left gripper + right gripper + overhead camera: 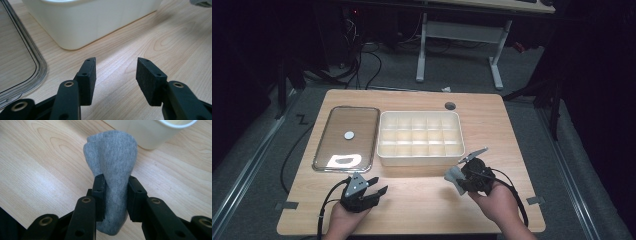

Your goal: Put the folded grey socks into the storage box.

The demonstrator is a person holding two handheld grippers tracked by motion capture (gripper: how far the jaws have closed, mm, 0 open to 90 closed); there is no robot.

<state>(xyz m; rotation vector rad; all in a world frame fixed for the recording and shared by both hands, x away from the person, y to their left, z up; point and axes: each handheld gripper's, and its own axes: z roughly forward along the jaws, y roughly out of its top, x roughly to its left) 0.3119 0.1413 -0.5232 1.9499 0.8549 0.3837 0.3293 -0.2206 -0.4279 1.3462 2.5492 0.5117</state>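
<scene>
Grip on the grey sock (112, 162) was firm: the right gripper (115, 195) had its jaws clenched on the folded cloth, holding it above the table (422, 205), just in front of the white divided box (420, 137). The left gripper (115, 75) rested released, with nothing between its jaws, near the clear lid (346, 137). To do the step well, the person probably needed to lift the sock over the near wall, lower it into one compartment, then let go.
</scene>
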